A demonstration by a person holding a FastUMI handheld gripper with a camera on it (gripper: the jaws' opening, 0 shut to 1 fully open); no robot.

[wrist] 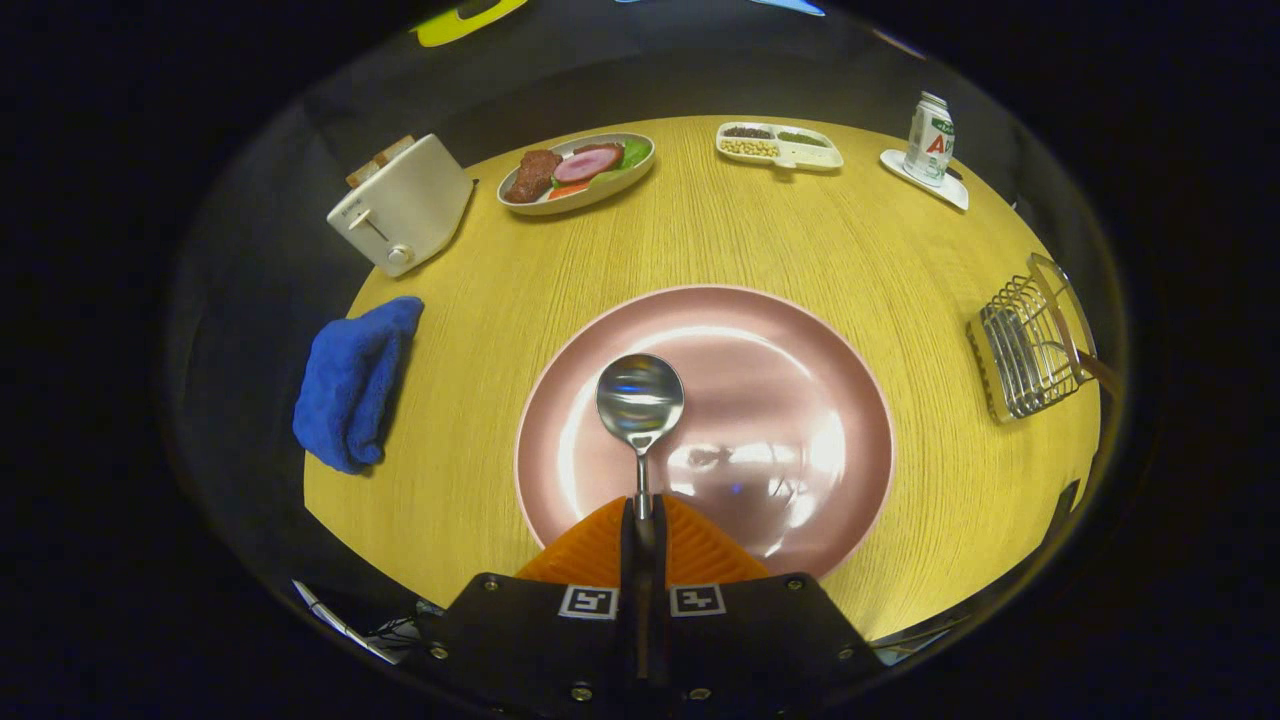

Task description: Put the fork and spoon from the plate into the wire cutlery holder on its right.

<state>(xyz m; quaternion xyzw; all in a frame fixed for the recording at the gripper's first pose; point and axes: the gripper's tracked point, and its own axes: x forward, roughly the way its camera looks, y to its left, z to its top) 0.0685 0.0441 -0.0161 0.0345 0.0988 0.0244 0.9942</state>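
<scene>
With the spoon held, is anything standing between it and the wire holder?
Nothing visible. The tool is shut on the shiny metal spoon over the round pink plate; only bare wooden table lies between plate and metal wire cutlery holder.

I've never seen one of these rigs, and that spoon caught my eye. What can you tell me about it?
The spoon looks like shiny polished metal, with a round bowl that mirrors the lights and a thin straight handle. The tongs are shut on the handle, their orange fingers pressing it from both sides. The bowl points straight ahead, over the pink plate; whether it touches the plate I cannot tell.
</scene>
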